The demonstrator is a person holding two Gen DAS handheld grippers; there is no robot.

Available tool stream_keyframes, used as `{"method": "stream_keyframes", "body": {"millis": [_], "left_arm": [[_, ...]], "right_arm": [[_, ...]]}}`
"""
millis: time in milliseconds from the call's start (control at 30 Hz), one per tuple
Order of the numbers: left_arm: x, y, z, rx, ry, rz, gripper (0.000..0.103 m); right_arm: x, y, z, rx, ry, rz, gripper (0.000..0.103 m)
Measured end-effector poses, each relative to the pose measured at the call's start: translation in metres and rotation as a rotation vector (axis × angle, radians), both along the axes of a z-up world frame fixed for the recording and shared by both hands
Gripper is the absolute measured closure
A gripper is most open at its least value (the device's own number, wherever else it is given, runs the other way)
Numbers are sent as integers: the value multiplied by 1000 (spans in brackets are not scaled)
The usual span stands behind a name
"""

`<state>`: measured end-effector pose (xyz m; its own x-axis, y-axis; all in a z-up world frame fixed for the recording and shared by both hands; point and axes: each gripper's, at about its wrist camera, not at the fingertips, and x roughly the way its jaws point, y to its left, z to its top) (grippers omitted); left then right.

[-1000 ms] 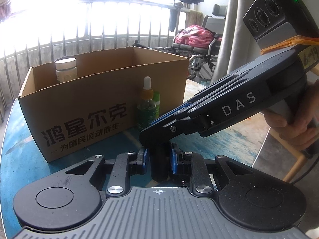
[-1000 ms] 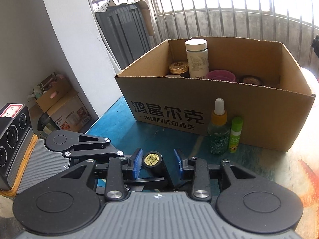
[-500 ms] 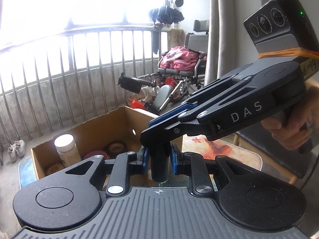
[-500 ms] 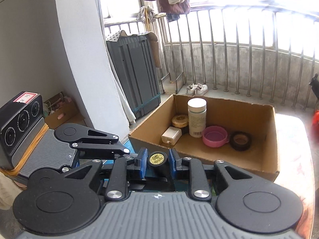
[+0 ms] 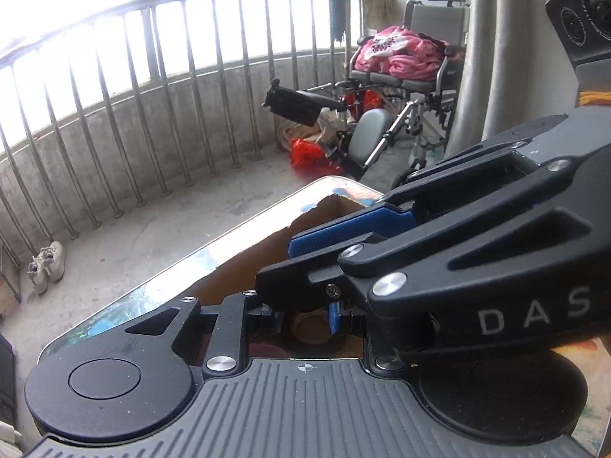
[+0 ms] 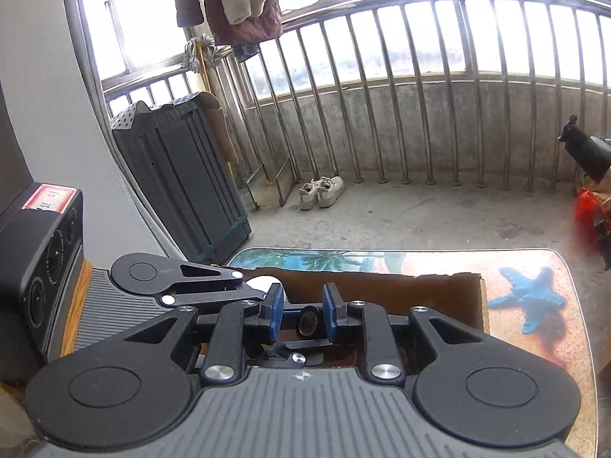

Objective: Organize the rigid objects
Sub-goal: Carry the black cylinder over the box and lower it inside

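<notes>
Both grippers now high over the cardboard box, only its far wall and the table past it showing, where a second ago the box stood well ahead with its printed side in view. Right gripper clenched on a small black bottle with a gold-labelled cap, left gripper clamped on the same bottle lower down, body hidden behind the right one. Judged ready for lowering into the box; dropper bottle and green tube, earlier beside the box, now out of sight.
</notes>
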<state>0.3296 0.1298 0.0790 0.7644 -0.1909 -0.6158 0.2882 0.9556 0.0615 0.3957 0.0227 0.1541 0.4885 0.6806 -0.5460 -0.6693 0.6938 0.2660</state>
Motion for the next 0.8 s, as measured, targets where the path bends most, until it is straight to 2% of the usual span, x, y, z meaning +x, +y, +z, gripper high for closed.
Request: {"method": "stream_keyframes", "body": {"millis": [100, 233, 300, 400, 567, 667, 800], "left_arm": [[10, 6, -10, 19, 36, 13, 82], [20, 9, -16, 49, 79, 25, 82], [21, 8, -19, 54, 70, 21, 82], [24, 5, -24, 67, 59, 26, 82], [31, 7, -31, 83, 76, 40, 82], [35, 7, -37, 88, 116, 55, 82], [35, 7, -40, 94, 128, 61, 82]], "right_arm": [[16, 10, -13, -5, 62, -6, 80], [34, 13, -27, -24, 89, -34, 80], [40, 11, -32, -3, 117, -45, 80], [44, 12, -36, -5, 95, -42, 80], [48, 10, -47, 8, 145, -39, 80], [48, 13, -50, -28, 117, -42, 80], [54, 11, -58, -3, 161, -52, 80]]}}
